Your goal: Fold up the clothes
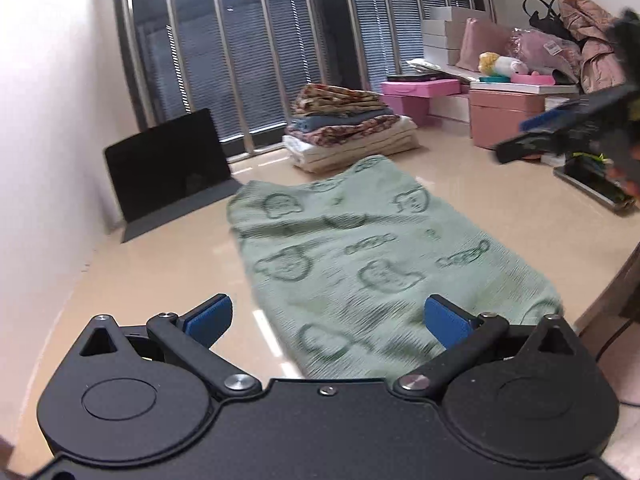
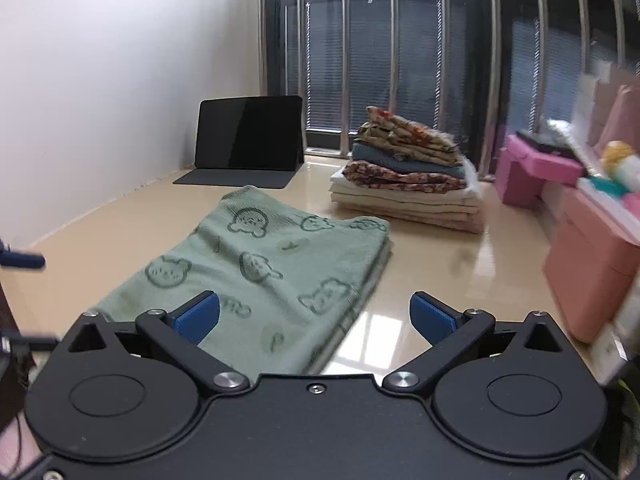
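Both claws, left claw [image 1: 328, 320] and right claw [image 2: 314, 318], hang spread apart above the folded green cloth [image 1: 360, 248], probably choosing corners.

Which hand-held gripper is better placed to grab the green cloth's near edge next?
Probably the left hand-held gripper: it is open with the green cloth between its fingers. The right hand-held gripper, also open, straddles the cloth's side edge.

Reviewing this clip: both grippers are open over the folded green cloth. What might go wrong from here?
Judging from this moment only:
1. The green cloth lies in stacked layers at its right edge; the right gripper may pinch only the top layer, so the fold slides apart.
2. The surface looks glossy, so the cloth may skid when pulled.
3. The tablet stands near the cloth's far corner; a sweeping fold might knock it.
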A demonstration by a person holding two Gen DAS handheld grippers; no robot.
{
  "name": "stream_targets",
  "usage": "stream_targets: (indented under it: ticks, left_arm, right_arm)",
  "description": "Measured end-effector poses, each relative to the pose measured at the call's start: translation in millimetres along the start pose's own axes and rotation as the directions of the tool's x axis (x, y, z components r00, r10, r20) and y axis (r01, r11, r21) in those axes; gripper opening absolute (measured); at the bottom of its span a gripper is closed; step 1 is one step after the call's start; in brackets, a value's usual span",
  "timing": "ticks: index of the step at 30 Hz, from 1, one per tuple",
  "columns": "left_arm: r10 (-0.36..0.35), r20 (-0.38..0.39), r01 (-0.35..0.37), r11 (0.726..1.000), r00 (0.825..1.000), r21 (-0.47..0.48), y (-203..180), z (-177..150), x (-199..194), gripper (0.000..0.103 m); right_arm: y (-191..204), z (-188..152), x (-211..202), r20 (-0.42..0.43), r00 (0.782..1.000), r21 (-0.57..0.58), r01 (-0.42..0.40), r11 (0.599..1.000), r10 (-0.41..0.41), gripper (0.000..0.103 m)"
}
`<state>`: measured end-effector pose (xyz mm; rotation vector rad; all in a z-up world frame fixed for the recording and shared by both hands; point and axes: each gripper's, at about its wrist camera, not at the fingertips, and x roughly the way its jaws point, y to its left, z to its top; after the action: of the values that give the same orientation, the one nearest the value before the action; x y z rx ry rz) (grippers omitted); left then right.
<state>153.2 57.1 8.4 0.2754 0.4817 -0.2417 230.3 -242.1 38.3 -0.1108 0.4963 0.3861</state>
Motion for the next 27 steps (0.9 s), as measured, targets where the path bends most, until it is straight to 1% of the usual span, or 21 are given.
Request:
stream_targets:
  ticks: [3,5,7,10,13,15,17,19,22,27]
  left_arm:
    - [0.024,0.005,-0.024,1.0,1.0,-0.015,11,-9,-11,0.103]
    - [0.025,0.001,-0.025,0.999,1.0,-0.023,16,-15,-17,0.103]
    - [0.02,-0.007,-0.02,1.0,1.0,-0.013,17,-21,-22,0.103]
    - [0.027,-0.025,-0.026,0.999,0.999,0.033,13,-33,-29,0.103]
    - [0.037,-0.052,-0.032,0.995,0.998,0.09,6,-44,-33,0.103]
    - [0.031,-0.062,-0.024,0.992,0.998,0.12,4,-52,-38,0.103]
    - [0.025,-0.066,-0.016,0.991,0.997,0.136,1,-57,-40,0.103]
    - [0.021,-0.068,-0.011,0.989,0.997,0.147,-2,-61,-42,0.103]
    - [0.032,-0.065,-0.021,0.986,0.997,0.165,-8,-65,-43,0.103]
    - [0.04,-0.065,-0.028,0.984,0.997,0.176,-15,-72,-47,0.103]
  right_arm:
    - [12,-18,-24,0.029,0.999,-0.047,0.036,0.998,-0.035,0.103]
    - [23,-31,-38,0.041,0.999,-0.087,0.038,0.996,-0.034,0.103]
    - [35,-45,-47,0.043,0.999,-0.152,0.035,0.988,-0.028,0.102]
    - [51,-66,-55,0.054,0.998,-0.269,0.056,0.962,-0.043,0.103]
    - [63,-83,-59,0.023,0.999,-0.369,0.054,0.928,-0.049,0.102]
    - [75,-95,-63,0.0,0.999,-0.471,0.031,0.882,-0.035,0.102]
    - [86,-105,-64,-0.029,1.0,-0.562,-0.008,0.827,-0.009,0.102]
    - [96,-112,-62,-0.047,0.999,-0.624,-0.04,0.78,0.014,0.102]
    - [116,-123,-55,-0.056,0.998,-0.731,-0.068,0.679,0.039,0.102]
    - [152,-147,-40,-0.027,0.996,-0.878,-0.064,0.474,0.084,0.102]
